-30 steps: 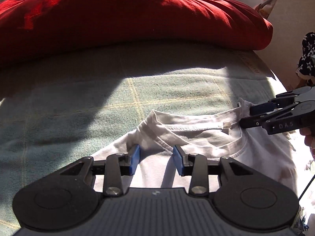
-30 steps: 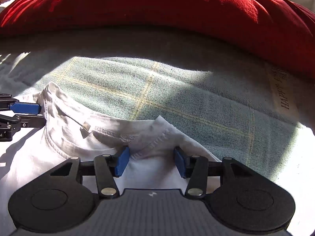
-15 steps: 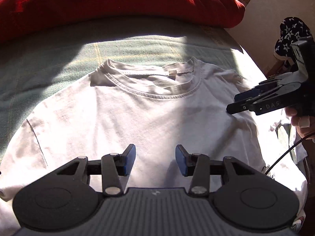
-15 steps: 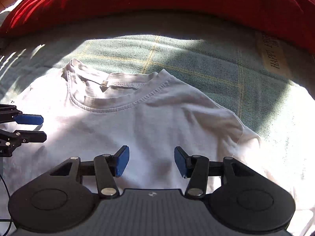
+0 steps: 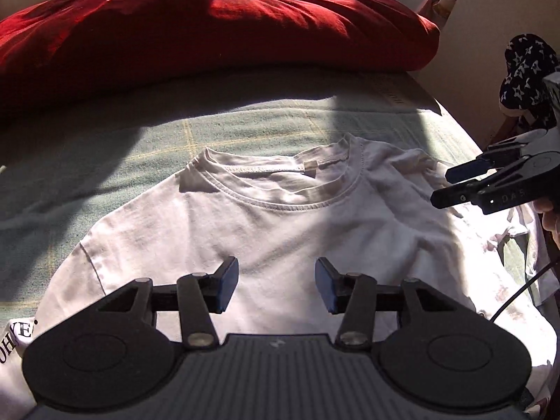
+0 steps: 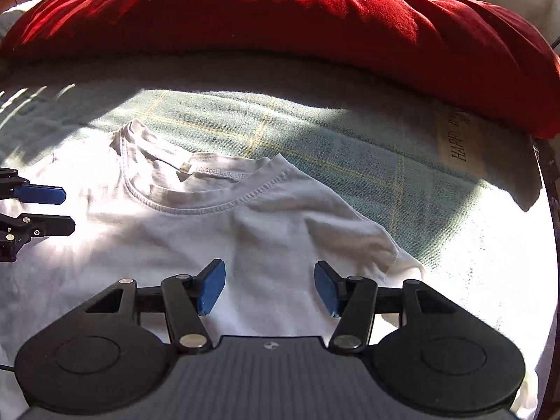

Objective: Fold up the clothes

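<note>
Both claws hang empty with jaws apart: the left gripper (image 5: 276, 285) over the chest of the white T-shirt (image 5: 273, 231), the right gripper (image 6: 269, 287) above its right side. It lies face up, collar toward the red pillow (image 5: 210, 31), on the green blanket (image 6: 315, 129). For a clean first fold, I'd pinch shoulder and hem on one side together, keeping the fabric taut
</note>
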The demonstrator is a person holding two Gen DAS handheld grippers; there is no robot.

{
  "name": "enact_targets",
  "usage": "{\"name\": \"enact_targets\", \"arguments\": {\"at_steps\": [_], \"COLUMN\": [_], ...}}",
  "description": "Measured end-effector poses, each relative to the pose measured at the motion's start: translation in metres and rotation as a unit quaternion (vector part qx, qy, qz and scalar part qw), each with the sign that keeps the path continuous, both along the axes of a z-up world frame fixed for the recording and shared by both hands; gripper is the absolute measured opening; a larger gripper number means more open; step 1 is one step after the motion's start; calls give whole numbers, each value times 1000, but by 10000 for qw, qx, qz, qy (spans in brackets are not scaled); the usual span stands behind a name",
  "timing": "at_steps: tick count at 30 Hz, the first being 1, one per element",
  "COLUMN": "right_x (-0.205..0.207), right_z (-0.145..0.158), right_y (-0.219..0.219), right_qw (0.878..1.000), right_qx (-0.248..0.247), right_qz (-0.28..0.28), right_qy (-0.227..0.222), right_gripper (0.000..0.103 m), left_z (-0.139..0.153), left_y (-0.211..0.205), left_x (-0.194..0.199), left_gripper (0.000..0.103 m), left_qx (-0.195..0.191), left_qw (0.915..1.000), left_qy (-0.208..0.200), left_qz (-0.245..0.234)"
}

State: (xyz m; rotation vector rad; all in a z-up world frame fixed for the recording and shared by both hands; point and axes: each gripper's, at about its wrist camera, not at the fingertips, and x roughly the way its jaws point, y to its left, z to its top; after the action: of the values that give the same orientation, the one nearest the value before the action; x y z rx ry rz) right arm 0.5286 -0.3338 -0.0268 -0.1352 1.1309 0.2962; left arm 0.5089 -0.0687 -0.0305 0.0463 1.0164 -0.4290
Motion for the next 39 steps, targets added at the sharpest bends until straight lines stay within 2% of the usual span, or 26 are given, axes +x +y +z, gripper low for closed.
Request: {"name": "enact_targets", "arguments": {"at_steps": [3, 10, 14, 19, 23, 26, 28, 29, 34, 36, 38, 39], "right_x": [-36, -136, -187, -218, -216, -197, -184, -180, -174, -177, -183, -186], "right_z": [13, 24, 20, -17, -35, -46, -47, -42, -12, -14, -27, -35], "right_y": [-19, -83, -117, -142, -142, -132, -115, -105, -70, -66, -72, -78], "right_qw": [9996, 9898, 9778, 9522, 9469, 9340, 9282, 9290, 9342, 9410, 9484, 9481], "right_qx": [77, 840, 1347, 2092, 2527, 3066, 3305, 3349, 3360, 3132, 2825, 2785], "right_qz": [-168, -715, -1114, -1487, -1269, -1007, -668, -441, 465, 648, 630, 575], "right_qy": [211, 897, 1155, 1656, 1529, 1531, 1574, 1513, 1102, 1106, 1296, 1425], "right_gripper": [61, 62, 67, 67, 67, 67, 67, 68, 76, 77, 77, 77], "left_z": [3, 15, 24, 25, 19, 17, 19, 20, 27, 29, 29, 28], "left_y": [-1, -4, -12, -34, -49, -58, -63, -65, -71, -72, -70, -70], "left_x": [-33, -115, -143, -156, -153, -147, -144, -142, -133, -131, -130, -130], "left_gripper": [48, 48, 49, 50, 50, 50, 50, 50, 50, 50, 50, 50], "left_qx": [225, 505, 336, 123, 44, -7, 0, -1, 74, 105, 77, 74], "left_qw": [9996, 9970, 9959, 9946, 9936, 9929, 9930, 9932, 9944, 9949, 9949, 9946], "left_qy": [121, 578, 837, 1022, 1128, 1188, 1171, 1153, 1032, 983, 981, 1003], "left_qz": [-77, -134, -67, -126, -12, 102, 162, 180, 220, 221, 240, 249]}}
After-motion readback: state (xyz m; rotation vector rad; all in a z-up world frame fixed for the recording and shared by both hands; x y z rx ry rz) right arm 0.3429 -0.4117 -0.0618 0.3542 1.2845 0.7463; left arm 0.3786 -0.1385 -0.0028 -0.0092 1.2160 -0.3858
